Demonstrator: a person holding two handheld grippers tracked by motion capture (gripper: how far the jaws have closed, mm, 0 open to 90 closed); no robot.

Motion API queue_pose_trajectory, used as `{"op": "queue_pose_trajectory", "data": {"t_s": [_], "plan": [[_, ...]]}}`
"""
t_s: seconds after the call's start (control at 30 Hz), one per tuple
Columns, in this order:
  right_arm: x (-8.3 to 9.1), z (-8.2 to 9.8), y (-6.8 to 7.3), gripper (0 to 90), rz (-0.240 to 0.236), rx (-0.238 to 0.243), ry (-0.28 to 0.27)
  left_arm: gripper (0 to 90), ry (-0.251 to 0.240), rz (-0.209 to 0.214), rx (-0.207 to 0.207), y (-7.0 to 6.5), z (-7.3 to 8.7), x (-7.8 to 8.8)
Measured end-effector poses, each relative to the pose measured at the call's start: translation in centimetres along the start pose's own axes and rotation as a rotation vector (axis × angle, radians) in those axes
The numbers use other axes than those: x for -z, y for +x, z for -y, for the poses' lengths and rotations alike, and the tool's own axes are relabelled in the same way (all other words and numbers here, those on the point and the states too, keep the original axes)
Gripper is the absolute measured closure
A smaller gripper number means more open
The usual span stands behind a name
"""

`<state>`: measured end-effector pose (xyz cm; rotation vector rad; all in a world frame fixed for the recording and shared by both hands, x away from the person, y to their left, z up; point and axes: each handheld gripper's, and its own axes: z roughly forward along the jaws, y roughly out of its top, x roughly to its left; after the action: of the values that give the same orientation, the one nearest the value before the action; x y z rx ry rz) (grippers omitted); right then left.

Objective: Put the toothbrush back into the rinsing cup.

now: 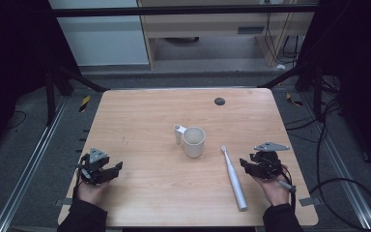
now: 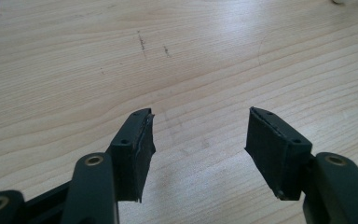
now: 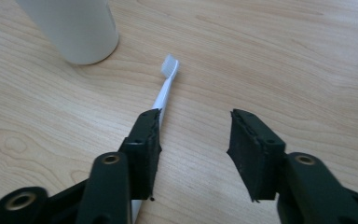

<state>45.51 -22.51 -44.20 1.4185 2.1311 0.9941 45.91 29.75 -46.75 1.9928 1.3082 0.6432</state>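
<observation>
Toothbrush (image 1: pixel 234 177) lies flat at the near right, just right of the cup (image 1: pixel 193 141), while the right gripper (image 1: pixel 254 166) hangs beside it, jaws apart and empty, and the left gripper (image 1: pixel 107 170) gapes empty over bare wood, so a grasp looks next.

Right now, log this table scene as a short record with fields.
surface: wooden table
cup: white mug, upright near the middle, handle toward the far left
toothbrush: white toothbrush lying flat right of the mug, bristle end nearest it
left gripper: jaws apart, nothing between them, over bare wood
right gripper: jaws apart, empty, toothbrush passing under one jaw
other: dark round spot near the far edge
</observation>
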Motion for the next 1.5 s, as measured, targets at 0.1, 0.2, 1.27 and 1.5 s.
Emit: {"op": "queue_pose_trajectory", "data": {"t_s": [0.1, 0.2, 1.27, 1.5], "plan": [[0.3, -0.2, -0.2, 45.1, 0.003, -0.001, 0.007, 40.2, 0.001, -0.002, -0.002, 0.0, 0.0, 0.0], [0.4, -0.3, -0.3, 41.3, 0.000, -0.002, 0.014, 39.9, 0.003, -0.005, -0.007, 0.0, 0.0, 0.0], [-0.7, -2.7, 2.8, 38.4, 0.005, 0.056, 0.163, 37.6, 0.020, -0.023, -0.041, -0.2, 0.2, -0.6], [-1.7, -3.2, 3.6, 40.3, 0.000, 0.064, 0.186, 37.5, 0.027, -0.023, -0.047, -0.3, 0.1, -0.7]]}}
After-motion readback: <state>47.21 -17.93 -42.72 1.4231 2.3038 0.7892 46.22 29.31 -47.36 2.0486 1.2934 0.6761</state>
